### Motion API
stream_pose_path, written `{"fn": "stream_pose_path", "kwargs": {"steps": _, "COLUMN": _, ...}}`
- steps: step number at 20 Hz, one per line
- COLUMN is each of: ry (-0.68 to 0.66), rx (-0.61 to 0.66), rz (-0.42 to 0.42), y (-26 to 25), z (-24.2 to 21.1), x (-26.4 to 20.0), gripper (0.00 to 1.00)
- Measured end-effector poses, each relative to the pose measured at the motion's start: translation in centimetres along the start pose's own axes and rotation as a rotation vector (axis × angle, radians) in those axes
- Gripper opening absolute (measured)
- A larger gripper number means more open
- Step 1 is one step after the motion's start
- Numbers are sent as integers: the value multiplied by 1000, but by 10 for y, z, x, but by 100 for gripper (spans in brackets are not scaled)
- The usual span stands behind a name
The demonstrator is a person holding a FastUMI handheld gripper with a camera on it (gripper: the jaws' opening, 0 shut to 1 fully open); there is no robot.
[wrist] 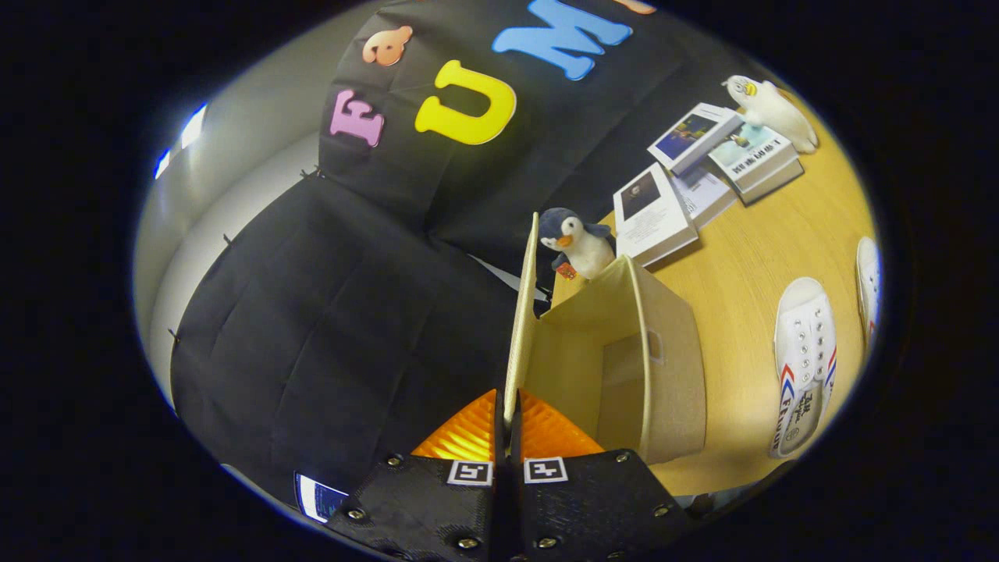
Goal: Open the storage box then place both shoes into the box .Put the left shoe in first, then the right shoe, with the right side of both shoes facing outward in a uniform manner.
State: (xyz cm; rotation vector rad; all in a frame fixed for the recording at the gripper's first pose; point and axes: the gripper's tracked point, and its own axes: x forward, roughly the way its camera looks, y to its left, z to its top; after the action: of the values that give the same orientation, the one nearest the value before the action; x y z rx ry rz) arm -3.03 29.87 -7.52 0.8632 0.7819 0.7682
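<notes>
My gripper (508, 410) is shut on the beige lid (521, 312) of the storage box (663, 375), pinching the lid's edge between both fingers. The lid stands raised, seen edge-on, and the box interior lies open just ahead of the fingers. The box sits on a wooden table (749, 265). Two white canvas shoes with red and blue stripes lie beyond the box on the table: one (804, 363) close to it, the other (868, 281) farther off and partly cut off.
A toy penguin (579, 243) stands right behind the box. Several books (702, 176) lie farther back on the table, with a white plush animal (773, 109) beside them. Black cloth walls surround the table.
</notes>
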Motion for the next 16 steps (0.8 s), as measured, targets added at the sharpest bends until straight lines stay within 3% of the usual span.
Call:
{"fn": "stream_pose_path", "kwargs": {"steps": 12, "ry": 50, "rx": -289, "rz": 24, "y": 91, "z": -19, "x": 60, "gripper": 1}}
{"fn": "stream_pose_path", "kwargs": {"steps": 13, "ry": 55, "rx": -325, "rz": 28, "y": 99, "z": -23, "x": 66, "gripper": 8}}
{"fn": "stream_pose_path", "kwargs": {"steps": 16, "ry": 78, "rx": -392, "rz": 44, "y": 114, "z": -37, "x": 87, "gripper": 9}}
